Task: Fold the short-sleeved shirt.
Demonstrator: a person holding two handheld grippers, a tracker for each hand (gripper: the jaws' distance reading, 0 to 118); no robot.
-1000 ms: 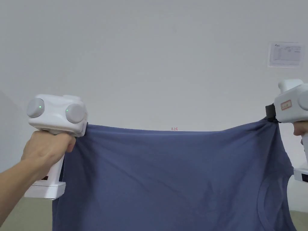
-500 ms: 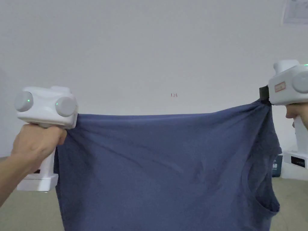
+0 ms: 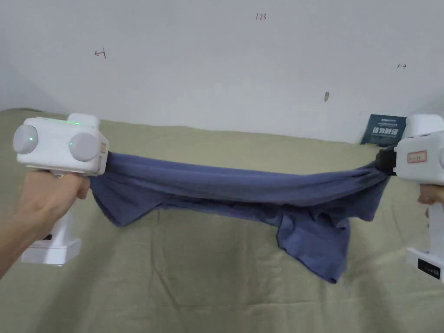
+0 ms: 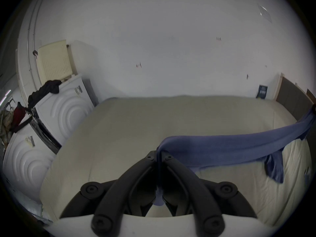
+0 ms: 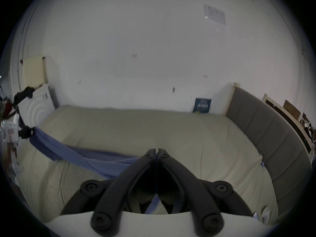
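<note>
The blue short-sleeved shirt (image 3: 243, 190) is stretched sideways in the air between both grippers, low over the beige bed (image 3: 217, 277). Its loose part sags below the right half, a sleeve (image 3: 321, 247) hanging near the sheet. My left gripper (image 3: 106, 158) is shut on the shirt's left end; in the left gripper view the jaws (image 4: 158, 153) meet on blue cloth (image 4: 222, 146). My right gripper (image 3: 381, 162) is shut on the right end; in the right gripper view the cloth (image 5: 95, 160) runs from its closed jaws (image 5: 157, 153) off to the far left gripper (image 5: 25, 133).
The bed sheet spreads wide beneath the shirt, against a white wall (image 3: 217, 65). A dark blue book (image 3: 383, 129) leans on the wall at the right. A grey padded headboard (image 5: 273, 146) borders the bed's right side. White appliances with dark clothes (image 4: 51, 107) stand to the left.
Both grippers have come down from chest height to just above the bed. The shirt, earlier hanging as a flat sheet in front of me, now lies stretched nearly level. My head has tilted downward.
</note>
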